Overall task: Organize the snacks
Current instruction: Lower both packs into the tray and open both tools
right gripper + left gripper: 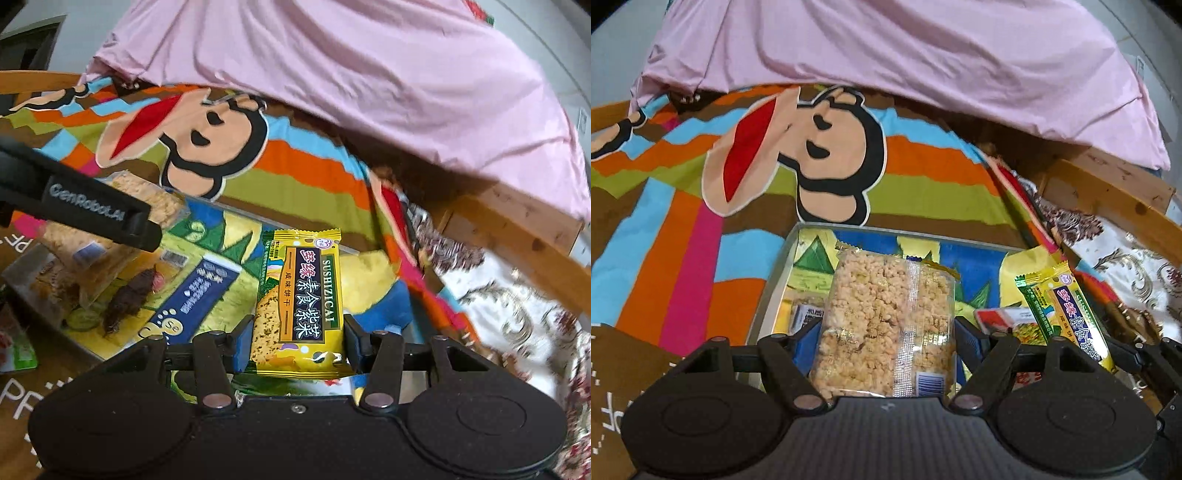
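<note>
The left claw (pixel 886 343) is clamped on a clear pack of puffed rice cake (pixel 886 325), held above a shallow tin (pixel 775 280) with a bright printed bottom. The right claw (pixel 297 343) is clamped on a yellow cracker packet (pixel 299 299), just beside the rice cake and over the same tin. More packets lie inside the tin. It rests on a striped monkey-print bedspread (pixel 701 177), with a pink sheet (pixel 886 55) beyond.

Two wrist cameras, close above the snack tin

Each looks forward and down along its fingers toward 12 o'clock; both share the tin (pixel 783 258) (pixel 92 354) and monkey blanket (pixel 827 147) (pixel 207 122).
</note>
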